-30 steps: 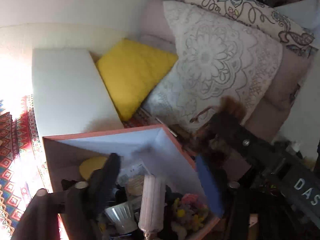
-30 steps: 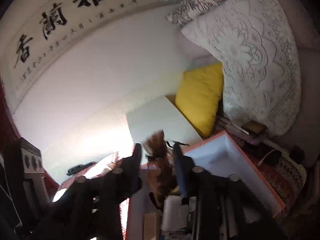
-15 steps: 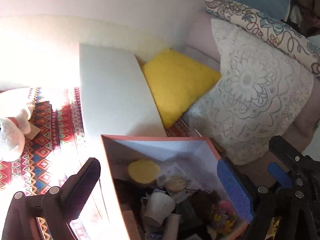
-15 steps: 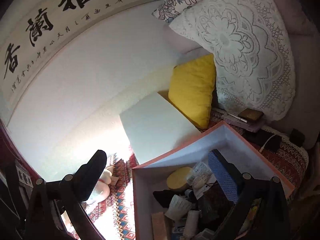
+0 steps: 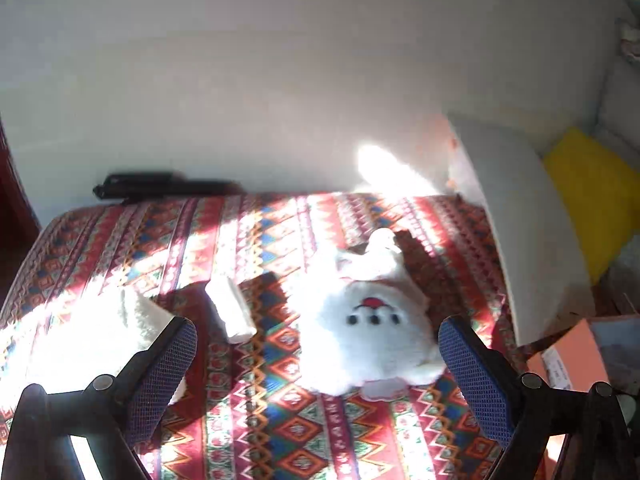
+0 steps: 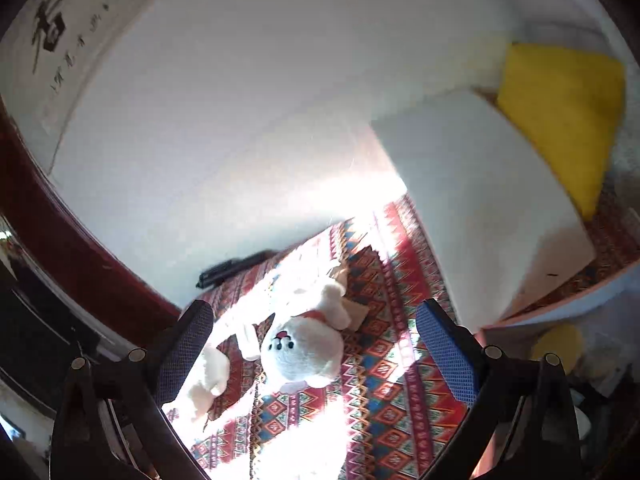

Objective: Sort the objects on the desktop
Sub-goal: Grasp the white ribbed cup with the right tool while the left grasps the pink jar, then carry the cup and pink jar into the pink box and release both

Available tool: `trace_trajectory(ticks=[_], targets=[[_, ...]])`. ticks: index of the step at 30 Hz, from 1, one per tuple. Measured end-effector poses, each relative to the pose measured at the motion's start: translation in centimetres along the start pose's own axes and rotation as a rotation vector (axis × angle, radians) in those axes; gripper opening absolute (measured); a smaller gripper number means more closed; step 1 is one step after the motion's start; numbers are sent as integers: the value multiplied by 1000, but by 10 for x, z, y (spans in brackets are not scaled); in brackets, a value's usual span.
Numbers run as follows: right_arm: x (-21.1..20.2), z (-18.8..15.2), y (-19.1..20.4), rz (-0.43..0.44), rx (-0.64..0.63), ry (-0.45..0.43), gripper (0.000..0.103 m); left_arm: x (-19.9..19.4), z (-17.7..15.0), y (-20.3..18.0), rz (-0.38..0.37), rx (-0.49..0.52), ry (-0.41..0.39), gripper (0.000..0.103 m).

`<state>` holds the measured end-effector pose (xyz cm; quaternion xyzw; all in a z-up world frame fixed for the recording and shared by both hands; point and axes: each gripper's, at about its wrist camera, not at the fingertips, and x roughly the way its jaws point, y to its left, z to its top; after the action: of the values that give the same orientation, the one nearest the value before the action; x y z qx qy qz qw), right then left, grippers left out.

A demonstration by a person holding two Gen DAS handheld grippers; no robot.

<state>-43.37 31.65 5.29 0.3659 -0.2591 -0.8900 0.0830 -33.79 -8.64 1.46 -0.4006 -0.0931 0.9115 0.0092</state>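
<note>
A white plush bear (image 5: pixel 370 322) lies on its back on the red patterned cloth (image 5: pixel 248 432), its face toward me; the right wrist view has the same bear (image 6: pixel 304 350). My left gripper (image 5: pixel 318 346) is open just above it, blue pads either side of its head. My right gripper (image 6: pixel 314 344) is also open and higher up, empty. A small white block (image 5: pixel 231 309) lies left of the bear, and a washed-out white soft thing (image 5: pixel 100 332) sits further left. The orange-rimmed box (image 5: pixel 576 356) shows at the right edge.
A large white slab (image 6: pixel 480 200) stands right of the cloth, with a yellow cushion (image 6: pixel 560 108) behind it. A black elongated object (image 5: pixel 160 185) lies at the cloth's far edge by the white wall. Strong sunlight washes out parts of the cloth.
Both grippers swung left, away from the box and over the cloth. The brown furry item held a second ago now lies in the box. The bear has come between the left fingers.
</note>
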Motion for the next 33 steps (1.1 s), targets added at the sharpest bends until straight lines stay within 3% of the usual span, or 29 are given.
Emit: trace_trajectory(ticks=[4, 8, 13, 14, 16, 18, 21, 24, 28, 33], targets=[[145, 23, 9, -33, 60, 233, 102, 81, 9, 51, -39, -92, 186, 100], [258, 30, -1, -126, 92, 332, 102, 153, 6, 66, -2, -71, 284, 100], [361, 24, -23, -236, 121, 401, 100, 215, 9, 80, 77, -101, 313, 99], [367, 22, -24, -241, 103, 401, 93, 221, 8, 78, 98, -82, 306, 94], [374, 21, -24, -224, 80, 396, 60, 230, 3, 72, 118, -41, 295, 51], [357, 27, -25, -108, 113, 360, 60, 226, -1, 75, 95, -78, 272, 45], [298, 36, -19, -32, 136, 272, 60, 197, -7, 71, 98, -103, 195, 45], [225, 40, -6, 43, 130, 176, 60, 147, -17, 54, 44, -121, 117, 44], [102, 27, 20, 146, 71, 46, 60, 48, -40, 21, -90, -167, -24, 44], [-41, -23, 38, 175, -29, -82, 60, -58, -79, -27, -298, -160, -139, 44]])
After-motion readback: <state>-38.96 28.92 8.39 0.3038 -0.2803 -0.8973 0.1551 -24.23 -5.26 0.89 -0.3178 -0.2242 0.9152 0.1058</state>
